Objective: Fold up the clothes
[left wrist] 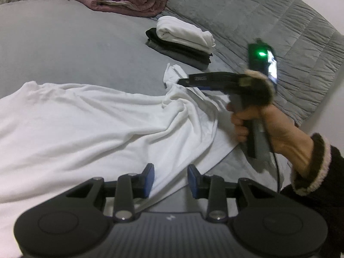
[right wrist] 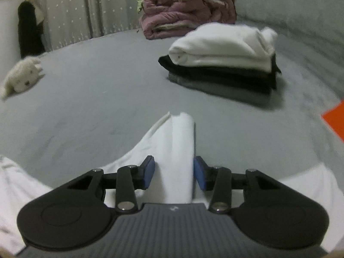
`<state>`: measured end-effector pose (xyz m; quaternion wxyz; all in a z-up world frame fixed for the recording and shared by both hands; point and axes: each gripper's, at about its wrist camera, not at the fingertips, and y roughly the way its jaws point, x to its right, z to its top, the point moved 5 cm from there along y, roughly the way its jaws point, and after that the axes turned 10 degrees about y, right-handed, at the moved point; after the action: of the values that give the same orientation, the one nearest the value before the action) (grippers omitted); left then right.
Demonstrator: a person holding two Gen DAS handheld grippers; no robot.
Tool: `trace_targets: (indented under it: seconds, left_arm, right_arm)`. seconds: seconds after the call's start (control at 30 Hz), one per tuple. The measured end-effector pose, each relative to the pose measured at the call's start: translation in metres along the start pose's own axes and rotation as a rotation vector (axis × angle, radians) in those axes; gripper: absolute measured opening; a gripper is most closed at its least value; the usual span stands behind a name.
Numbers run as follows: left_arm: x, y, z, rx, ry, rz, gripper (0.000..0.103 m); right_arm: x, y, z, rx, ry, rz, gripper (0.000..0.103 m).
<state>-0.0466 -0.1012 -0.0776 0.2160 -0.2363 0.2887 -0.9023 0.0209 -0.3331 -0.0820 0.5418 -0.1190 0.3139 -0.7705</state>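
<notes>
White cotton-like fabric, a shirt, lies spread and rumpled across the near part of the grey bed, with one sleeve drawn out toward the far side. The left hand-held gripper sits over the near hem of the shirt; its blue pads stand apart, fabric lies beneath and between them, and neither pad presses on it, so it is open. The right hand-held gripper straddles the sleeve; a gap shows between the cloth and each blue pad, so it is open and holds nothing. In the left wrist view this gripper appears from the side, tips at the sleeve end, held by the person's right hand, which emerges from a dark sleeve with a pale fleecy cuff. Beyond the sleeve, well apart from it, stands a folded stack: a white garment on top, black and grey items beneath. Farther back rests a rolled mauve quilt. A grey quilted cover lies along the bed's right side. A pale soft toy lies at the bed's far left edge, before a pale curtain.
</notes>
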Motion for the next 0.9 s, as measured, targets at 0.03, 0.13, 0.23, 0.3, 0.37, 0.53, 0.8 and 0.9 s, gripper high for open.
trace_targets:
  seconds: [0.03,0.13,0.23,0.3,0.37,0.53,0.8,0.9]
  left_arm:
    - [0.001,0.000,0.000,0.001,0.006,0.002,0.035]
    - [0.002,0.000,0.000,0.002,0.020,0.003,0.035]
    - [0.001,-0.001,0.000,0.002,0.011,0.004,0.035]
    - [0.001,-0.001,0.000,0.002,0.007,0.009,0.035]
    - [0.004,-0.002,0.001,0.002,0.011,0.019,0.035]
    - [0.011,-0.004,0.003,0.024,0.024,0.033,0.034]
    - [0.020,0.005,0.007,0.034,0.062,0.082,0.005]
    - [0.022,0.008,0.008,0.020,0.081,0.079,0.003]
  right_arm:
    - [-0.001,0.002,0.000,0.017,-0.016,-0.018,0.027]
    - [0.003,0.000,0.004,0.046,0.010,-0.031,0.005]
    - [0.014,-0.018,0.015,0.106,0.057,-0.026,0.004]
    - [0.025,-0.034,0.023,0.144,0.086,-0.015,0.004]
    - [0.037,-0.049,0.029,0.178,0.114,-0.015,0.004]
    - [0.068,-0.085,0.042,0.255,0.180,-0.008,0.004]
    - [0.095,-0.116,0.040,0.287,0.184,-0.004,0.004]
    - [0.107,-0.123,0.031,0.259,0.172,-0.013,0.004]
